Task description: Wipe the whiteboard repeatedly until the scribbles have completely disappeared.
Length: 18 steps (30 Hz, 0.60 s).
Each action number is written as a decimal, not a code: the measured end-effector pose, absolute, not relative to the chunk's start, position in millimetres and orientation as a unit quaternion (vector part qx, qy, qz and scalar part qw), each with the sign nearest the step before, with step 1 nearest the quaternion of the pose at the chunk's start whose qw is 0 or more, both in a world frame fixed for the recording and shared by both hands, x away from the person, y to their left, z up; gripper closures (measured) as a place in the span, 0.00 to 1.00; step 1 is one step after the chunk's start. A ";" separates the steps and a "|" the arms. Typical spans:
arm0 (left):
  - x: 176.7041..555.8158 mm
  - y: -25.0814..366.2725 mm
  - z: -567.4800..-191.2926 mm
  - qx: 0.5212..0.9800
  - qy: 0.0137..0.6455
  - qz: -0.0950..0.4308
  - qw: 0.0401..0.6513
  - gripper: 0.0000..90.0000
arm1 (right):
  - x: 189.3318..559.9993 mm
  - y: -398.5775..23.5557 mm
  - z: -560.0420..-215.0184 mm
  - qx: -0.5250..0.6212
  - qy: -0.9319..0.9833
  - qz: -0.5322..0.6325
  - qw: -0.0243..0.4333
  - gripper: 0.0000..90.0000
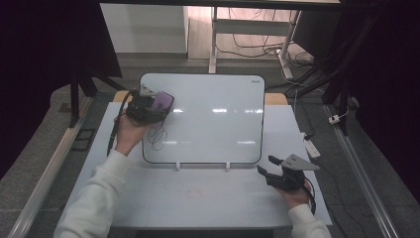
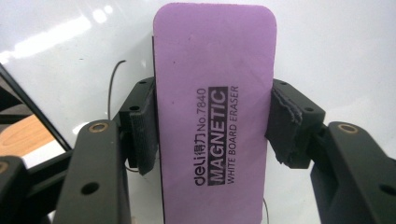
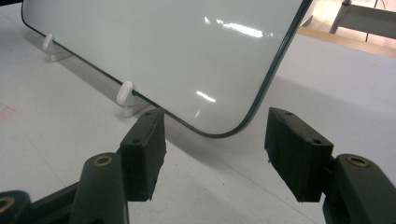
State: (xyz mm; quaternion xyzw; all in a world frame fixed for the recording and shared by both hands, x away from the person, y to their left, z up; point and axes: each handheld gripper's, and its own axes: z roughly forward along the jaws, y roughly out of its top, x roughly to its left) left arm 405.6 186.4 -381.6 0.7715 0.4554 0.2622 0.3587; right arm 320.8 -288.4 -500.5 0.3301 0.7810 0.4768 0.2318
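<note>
Flanking whiteboard (image 1: 213,119): scribble (image 1: 157,137), support pegs (image 1: 177,166)

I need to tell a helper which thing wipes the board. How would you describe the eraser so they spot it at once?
Find the white rounded-corner whiteboard propped on the table. At its upper left corner the left gripper clamps a purple rectangular foam eraser. Black print reads "MAGNETIC WHITE BOARD ERASER".

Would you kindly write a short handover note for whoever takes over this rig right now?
Left gripper: shut on the purple eraser, held over the upper left of the whiteboard.
Right gripper: open, holding nothing, by the board's near right corner.
Done: eraser picked up and brought to the board.
Left: the black scribble below the eraser is not yet wiped; erase it, then put the eraser down.
</note>
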 end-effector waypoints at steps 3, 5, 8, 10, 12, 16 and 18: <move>409.1 202.9 -373.1 0.752 0.475 0.277 0.363 0.46 | 320.8 -289.1 -500.5 0.330 0.781 0.477 0.232 0.42; 413.1 211.2 -368.8 0.743 0.483 0.261 0.382 0.46 | 320.9 -288.9 -500.5 0.330 0.781 0.477 0.233 0.42; 416.3 204.2 -369.9 0.749 0.478 0.269 0.371 0.46 | 321.1 -288.3 -500.8 0.330 0.781 0.476 0.234 0.42; 416.6 199.4 -371.5 0.752 0.475 0.274 0.366 0.46 | 321.0 -288.1 -500.9 0.329 0.781 0.476 0.234 0.42; 416.0 185.8 -375.3 0.759 0.465 0.271 0.367 0.46 | 321.0 -288.2 -500.9 0.330 0.781 0.476 0.234 0.42; 413.8 170.2 -380.1 0.770 0.450 0.259 0.372 0.46 | 321.1 -287.9 -501.2 0.329 0.781 0.477 0.233 0.42; 410.5 157.4 -383.9 0.780 0.435 0.263 0.364 0.46 | 321.1 -287.6 -501.3 0.329 0.781 0.477 0.234 0.42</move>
